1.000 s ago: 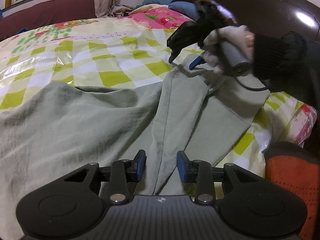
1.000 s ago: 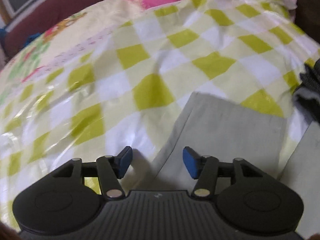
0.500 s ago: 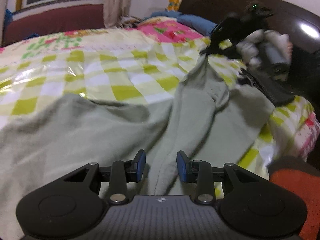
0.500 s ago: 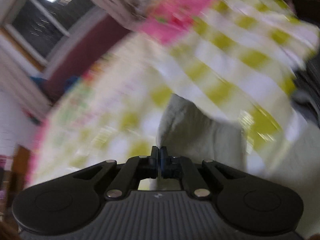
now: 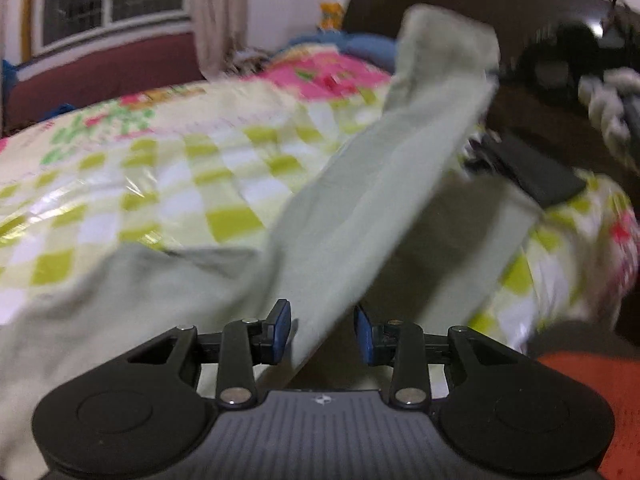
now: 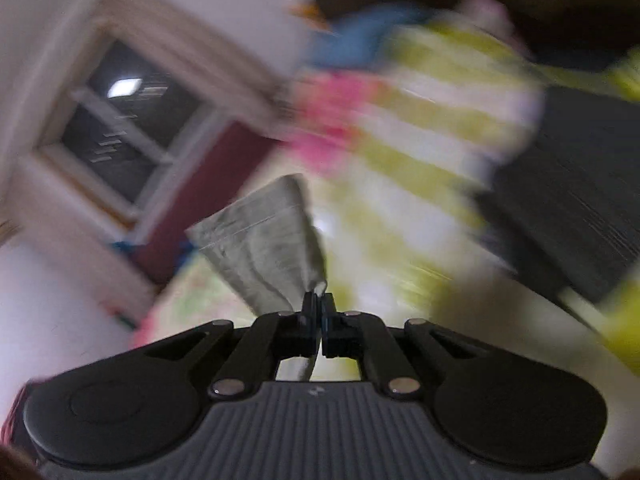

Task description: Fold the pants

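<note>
Pale grey-green pants lie on a bed with a yellow-checked cover. One leg is lifted off the bed, its hem high at the upper right of the left wrist view. My right gripper is shut on that leg's hem; in the left wrist view it shows only as a dark blur with its hand. My left gripper is open low over the pants, the lifted leg's edge passing between its fingers.
A dark headboard stands behind the bed. A pink pillow and blue cloth lie at the head. An orange item sits at the lower right. A window is at the back left.
My right gripper closed on the leg hem and has lifted it high off the bed, swinging up. My left gripper stays open in place.
</note>
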Available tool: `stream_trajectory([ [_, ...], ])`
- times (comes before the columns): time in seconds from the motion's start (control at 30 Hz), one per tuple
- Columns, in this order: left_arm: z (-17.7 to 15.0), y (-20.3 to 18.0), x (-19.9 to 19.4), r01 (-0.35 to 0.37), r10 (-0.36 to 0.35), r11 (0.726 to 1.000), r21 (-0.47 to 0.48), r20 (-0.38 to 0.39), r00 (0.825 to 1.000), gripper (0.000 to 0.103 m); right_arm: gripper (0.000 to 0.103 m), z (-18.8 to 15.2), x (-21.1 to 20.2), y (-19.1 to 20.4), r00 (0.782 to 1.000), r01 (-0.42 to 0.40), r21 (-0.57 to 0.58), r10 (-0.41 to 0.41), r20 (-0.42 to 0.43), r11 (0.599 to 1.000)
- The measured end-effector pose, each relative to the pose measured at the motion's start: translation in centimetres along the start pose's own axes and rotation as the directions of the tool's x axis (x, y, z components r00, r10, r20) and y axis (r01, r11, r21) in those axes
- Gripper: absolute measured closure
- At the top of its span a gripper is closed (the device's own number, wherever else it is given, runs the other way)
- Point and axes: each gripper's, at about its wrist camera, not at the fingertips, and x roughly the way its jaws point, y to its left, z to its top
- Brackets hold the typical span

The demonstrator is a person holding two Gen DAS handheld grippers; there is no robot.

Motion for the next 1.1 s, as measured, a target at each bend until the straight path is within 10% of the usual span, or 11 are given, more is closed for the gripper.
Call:
stream_trajectory([
  [0.2,-1.2,-3.9,2.8,-0.011,0.031,0.984,0.178,-0.11,0.993,0.055,0.1,-2.8,1.9,-8.7,0.992,0.122,0.155,-0.114,-0.062,0.98],
  [0.73,0.9,-5.7,3.8,-0.093,0.119,0.964,0.248,-0.092,0.989,0.061,0.1,-0.1,-1.5,-9.1,0.997,-0.071,0.137,0.065,0.048,0.988],
  [1.1,-0.5,-5.9,4.0,-0.078,0.115,0.961,0.265,-0.125,0.985,0.061,0.1,-3.3,-2.2,-13.3,0.999,0.043,0.222,-0.044,-0.001,0.974],
])
